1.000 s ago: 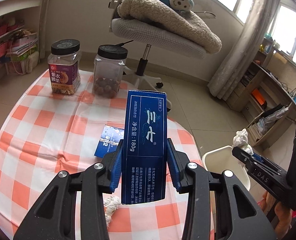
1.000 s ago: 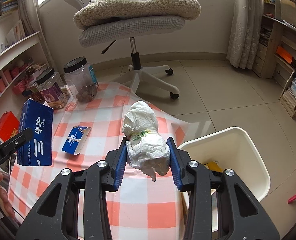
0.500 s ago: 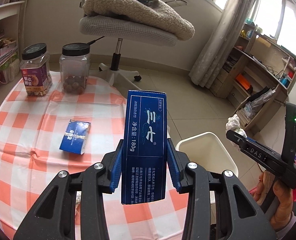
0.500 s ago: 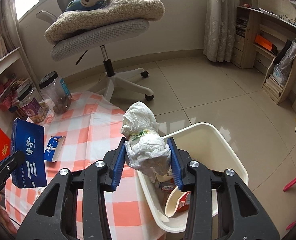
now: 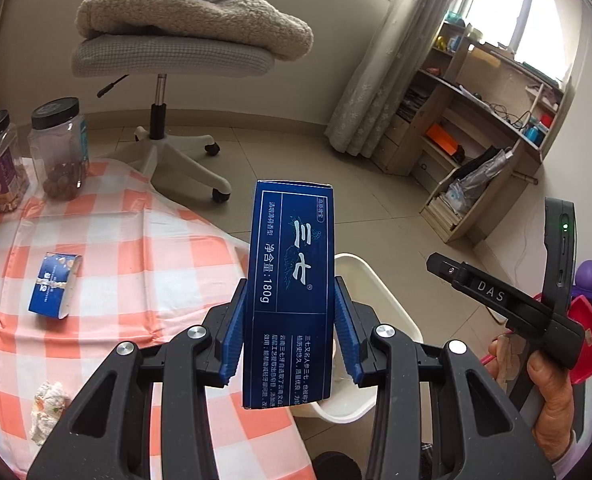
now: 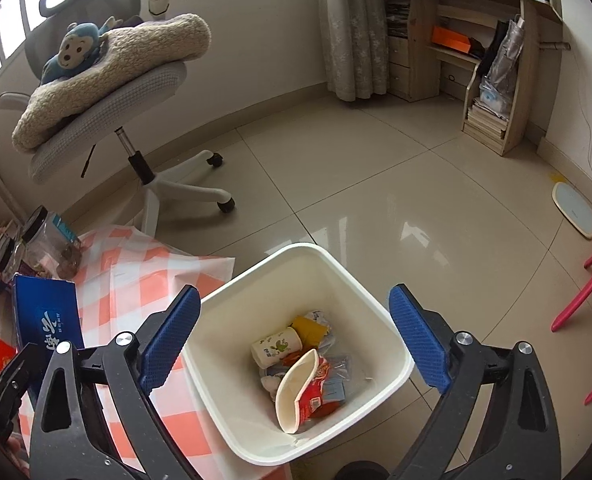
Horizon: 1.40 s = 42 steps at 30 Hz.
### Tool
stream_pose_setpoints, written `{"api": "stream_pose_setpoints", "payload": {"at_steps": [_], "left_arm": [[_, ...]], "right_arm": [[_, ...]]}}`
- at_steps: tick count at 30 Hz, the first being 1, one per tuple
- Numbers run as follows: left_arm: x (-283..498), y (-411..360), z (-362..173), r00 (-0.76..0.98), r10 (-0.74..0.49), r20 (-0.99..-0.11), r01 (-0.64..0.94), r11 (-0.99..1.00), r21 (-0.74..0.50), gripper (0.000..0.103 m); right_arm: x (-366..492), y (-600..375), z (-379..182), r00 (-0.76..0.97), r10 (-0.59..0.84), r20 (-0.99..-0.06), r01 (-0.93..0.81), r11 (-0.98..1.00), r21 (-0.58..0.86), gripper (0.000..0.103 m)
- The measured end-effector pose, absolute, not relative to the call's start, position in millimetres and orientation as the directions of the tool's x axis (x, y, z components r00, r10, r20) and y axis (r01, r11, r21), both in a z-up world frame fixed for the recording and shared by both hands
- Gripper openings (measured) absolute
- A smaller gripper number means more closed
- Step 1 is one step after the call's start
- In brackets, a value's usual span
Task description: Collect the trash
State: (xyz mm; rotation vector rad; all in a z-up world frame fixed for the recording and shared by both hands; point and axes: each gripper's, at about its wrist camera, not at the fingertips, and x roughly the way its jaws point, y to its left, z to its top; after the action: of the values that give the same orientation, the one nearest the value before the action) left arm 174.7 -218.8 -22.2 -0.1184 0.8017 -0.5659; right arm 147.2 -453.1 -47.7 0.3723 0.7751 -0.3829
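Observation:
My left gripper (image 5: 290,286) is shut on a tall dark blue toothpaste box (image 5: 292,280), held upright over the table's right edge, with the white bin (image 5: 380,284) just behind it. That same box (image 6: 48,320) shows at the lower left of the right wrist view. My right gripper (image 6: 292,294) hangs above the white bin (image 6: 376,312) with its jaws opening wide and nothing between them. Inside the bin lie a paper cup (image 6: 276,346), a bent paper bowl (image 6: 296,388) and wrappers. On the checked cloth lie a small blue box (image 5: 54,286) and a crumpled tissue (image 5: 48,404).
Two black-lidded jars (image 5: 58,148) stand at the far left of the table (image 5: 136,240). An office chair (image 5: 168,56) with a blanket and a toy monkey stands behind on the tiled floor. Wooden shelves (image 5: 476,152) line the right wall. A red chair leg (image 6: 576,296) is at the right.
My right gripper swung right to over the bin and opened, and the white wad it held has left its jaws. My left gripper carried the blue box right, toward the bin.

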Motion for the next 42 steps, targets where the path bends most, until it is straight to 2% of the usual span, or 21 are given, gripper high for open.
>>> {"api": "stream_pose_setpoints", "payload": {"at_steps": [10,13,18,21,23,27,31,42], "left_arm": [[180,-270,-39,0.47,-0.57,-0.674,0.478,0.806,-0.349,0.042],[185,-276,-48,0.421,-0.585,-0.693,0.475,0.793,-0.382,0.054],[182,-265,-46,0.451,-0.564,-0.692,0.453,0.813,-0.366,0.056],[179,-252,-41,0.503,-0.515,-0.694,0.434,0.845,-0.313,0.06],[178,-243,-39,0.54,-0.474,-0.696,0.417,0.869,-0.267,0.067],[176,-220,-43,0.589,-0.391,-0.707,0.37,0.909,-0.194,0.068],[174,-194,-49,0.62,-0.311,-0.72,0.306,0.941,-0.143,0.079],[180,-106,-91,0.533,-0.129,-0.836,0.181,0.983,-0.037,0.085]], "right_arm": [[131,-490,-45,0.638,-0.243,-0.731,0.537,0.821,0.195,0.093],[126,-498,-41,0.638,-0.271,-0.721,0.559,0.807,0.191,0.093],[123,-492,-36,0.642,-0.32,-0.696,0.564,0.813,0.146,0.094],[126,-480,-35,0.647,-0.326,-0.689,0.545,0.83,0.119,0.095],[129,-470,-36,0.652,-0.319,-0.688,0.524,0.845,0.104,0.095],[136,-445,-36,0.66,-0.321,-0.679,0.474,0.88,0.045,0.096],[143,-412,-43,0.662,-0.288,-0.692,0.396,0.918,-0.004,0.096],[160,-340,-55,0.647,-0.209,-0.733,0.216,0.973,-0.087,0.096]]}}
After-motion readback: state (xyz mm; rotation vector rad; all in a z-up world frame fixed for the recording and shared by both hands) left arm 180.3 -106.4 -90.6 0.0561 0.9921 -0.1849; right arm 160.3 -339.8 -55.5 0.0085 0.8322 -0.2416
